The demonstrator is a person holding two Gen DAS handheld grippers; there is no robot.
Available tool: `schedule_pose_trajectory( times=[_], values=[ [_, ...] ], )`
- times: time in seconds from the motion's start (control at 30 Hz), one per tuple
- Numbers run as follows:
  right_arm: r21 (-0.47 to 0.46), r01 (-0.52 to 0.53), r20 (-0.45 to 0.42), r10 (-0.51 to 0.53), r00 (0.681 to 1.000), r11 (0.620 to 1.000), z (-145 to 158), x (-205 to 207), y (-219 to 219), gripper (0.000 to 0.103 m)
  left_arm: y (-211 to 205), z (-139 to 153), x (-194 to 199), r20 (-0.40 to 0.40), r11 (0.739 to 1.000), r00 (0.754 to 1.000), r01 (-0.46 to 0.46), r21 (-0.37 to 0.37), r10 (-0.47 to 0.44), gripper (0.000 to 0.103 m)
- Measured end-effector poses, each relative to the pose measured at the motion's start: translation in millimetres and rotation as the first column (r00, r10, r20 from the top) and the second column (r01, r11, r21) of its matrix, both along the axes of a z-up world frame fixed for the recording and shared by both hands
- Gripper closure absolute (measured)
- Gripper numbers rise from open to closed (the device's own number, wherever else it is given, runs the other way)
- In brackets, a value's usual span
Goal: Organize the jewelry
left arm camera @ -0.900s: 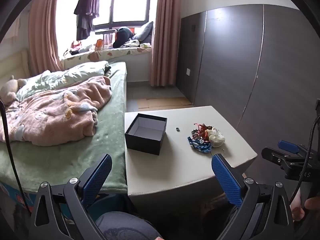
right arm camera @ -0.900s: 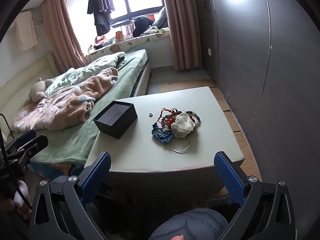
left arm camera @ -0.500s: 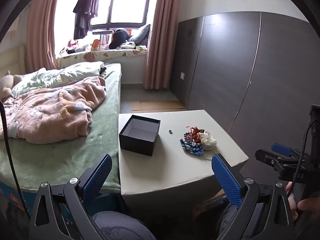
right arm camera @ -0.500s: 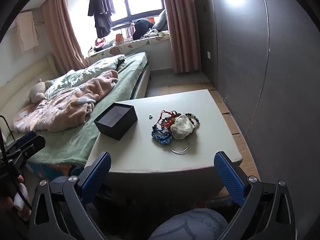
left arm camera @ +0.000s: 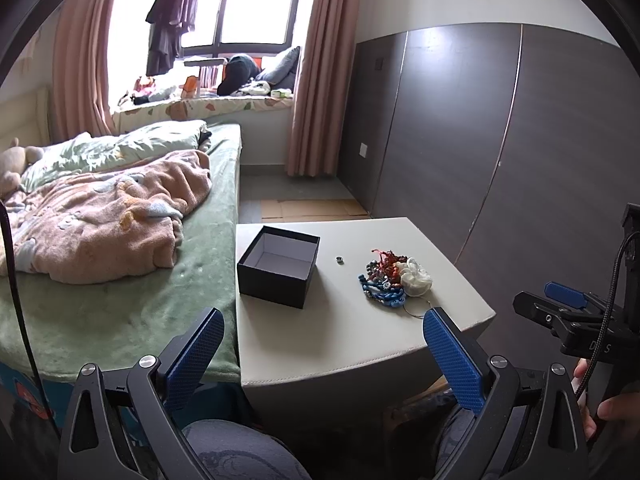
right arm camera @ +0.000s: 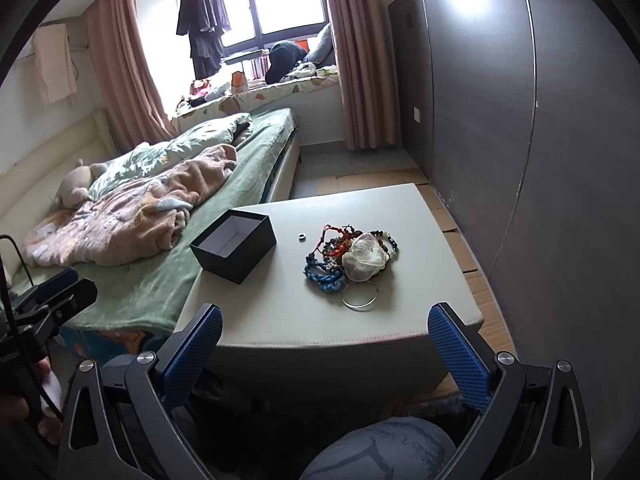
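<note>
An open, empty black box [left arm camera: 280, 270] [right arm camera: 234, 248] stands on a pale table [left arm camera: 320, 336] [right arm camera: 280, 312]. To its right lies a pile of beaded and braided bracelets [left arm camera: 384, 284] [right arm camera: 340, 258] with a white pouch [right arm camera: 366, 260] on it, a thin silver bangle [right arm camera: 359, 297] in front, and a small ring [left arm camera: 339, 259] [right arm camera: 301, 236] apart. My left gripper [left arm camera: 320, 344] and right gripper [right arm camera: 324, 344] are both open and empty, held before the table's near edge.
A bed with a green sheet [left arm camera: 120, 280] and pink blanket [left arm camera: 108, 216] adjoins the table's left side. A dark wardrobe wall [left arm camera: 500, 140] stands to the right. The right gripper shows at the left wrist view's right edge [left arm camera: 568, 312].
Both grippers have shifted slightly, the left view panning so the table sits a little further left. Nothing on the table has moved.
</note>
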State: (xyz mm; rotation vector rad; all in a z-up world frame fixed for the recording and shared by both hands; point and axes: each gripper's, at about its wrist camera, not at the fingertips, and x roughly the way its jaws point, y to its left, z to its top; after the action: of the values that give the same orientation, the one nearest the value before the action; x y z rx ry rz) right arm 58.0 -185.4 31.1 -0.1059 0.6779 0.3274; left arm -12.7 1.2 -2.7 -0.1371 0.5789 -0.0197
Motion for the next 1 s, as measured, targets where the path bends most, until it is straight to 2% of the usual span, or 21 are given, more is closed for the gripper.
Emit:
schedule_pose_trajectory(
  times=[1.0],
  values=[
    [0.006,0.007,0.009,-0.007,1.0,1.0,-0.8,-4.5,-0.5,0.0,-0.8,-3.4,-3.1,-0.007,1.0,1.0,0.017,-0.011,-0.017,0.003]
  ],
)
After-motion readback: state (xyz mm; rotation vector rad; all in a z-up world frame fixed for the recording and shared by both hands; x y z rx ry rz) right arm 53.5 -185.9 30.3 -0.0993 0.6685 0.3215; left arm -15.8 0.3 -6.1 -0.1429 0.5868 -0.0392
